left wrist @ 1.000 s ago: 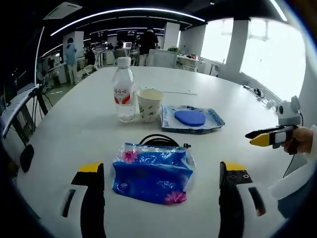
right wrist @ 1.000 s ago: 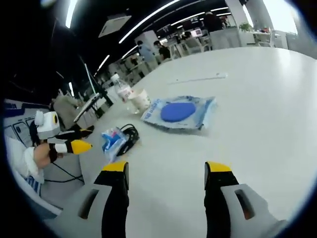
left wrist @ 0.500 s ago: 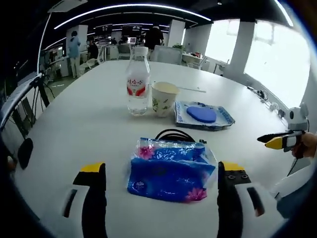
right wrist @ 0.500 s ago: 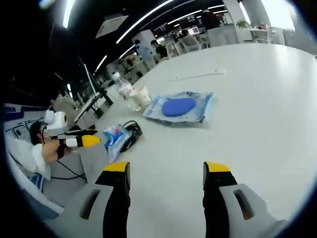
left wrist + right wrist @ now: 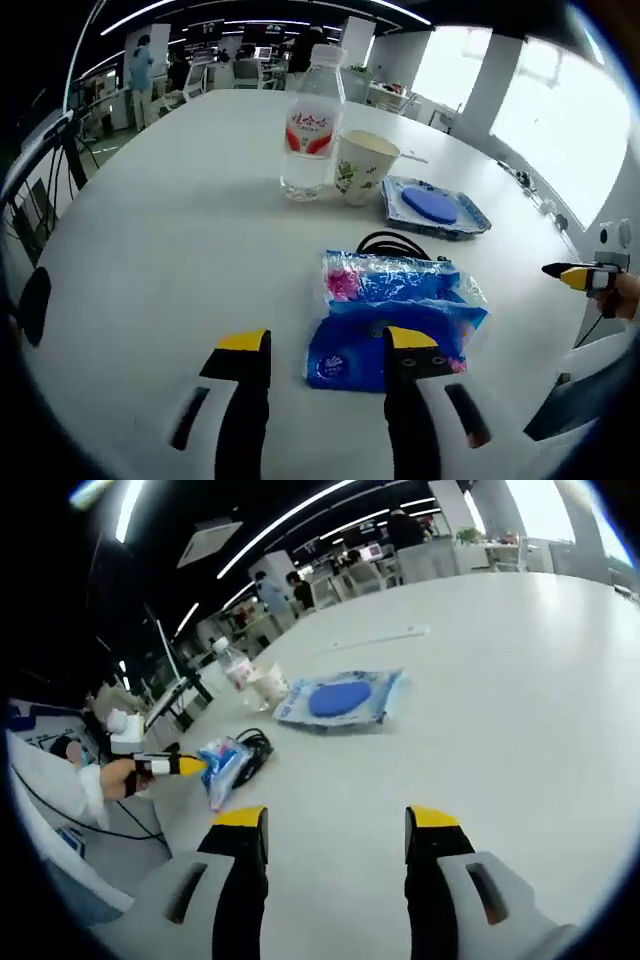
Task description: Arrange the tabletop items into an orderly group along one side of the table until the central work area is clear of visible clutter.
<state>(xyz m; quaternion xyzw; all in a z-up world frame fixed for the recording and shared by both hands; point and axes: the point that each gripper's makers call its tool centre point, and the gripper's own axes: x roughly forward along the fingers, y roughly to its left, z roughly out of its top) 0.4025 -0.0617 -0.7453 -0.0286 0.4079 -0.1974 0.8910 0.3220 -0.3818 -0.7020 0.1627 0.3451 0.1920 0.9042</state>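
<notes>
the tissue pack (image 5: 395, 318) lies near the table's (image 5: 150, 230) near edge, just ahead of the left gripper (image 5: 325, 350), jaws narrowed, nothing held. best to close squarely on the soft pack. right gripper (image 5: 335, 825) jaws wide, empty. beyond: cable (image 5: 390, 244), bottle (image 5: 310, 120), cup (image 5: 363, 165), blue pouch (image 5: 435, 207); open office behind.

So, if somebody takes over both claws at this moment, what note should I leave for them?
Left claw: open, low at the near edge of the blue tissue pack, with one jaw over its corner. The pack is not gripped yet.
Right claw: open, empty, over bare table.
Things: water bottle and paper cup stand side by side. The blue pouch lies beside the cup, and the black cable lies just behind the pack.
Done: nothing seems moved to a side yet.
Left: grip the pack, then group everything along one edge.
</notes>
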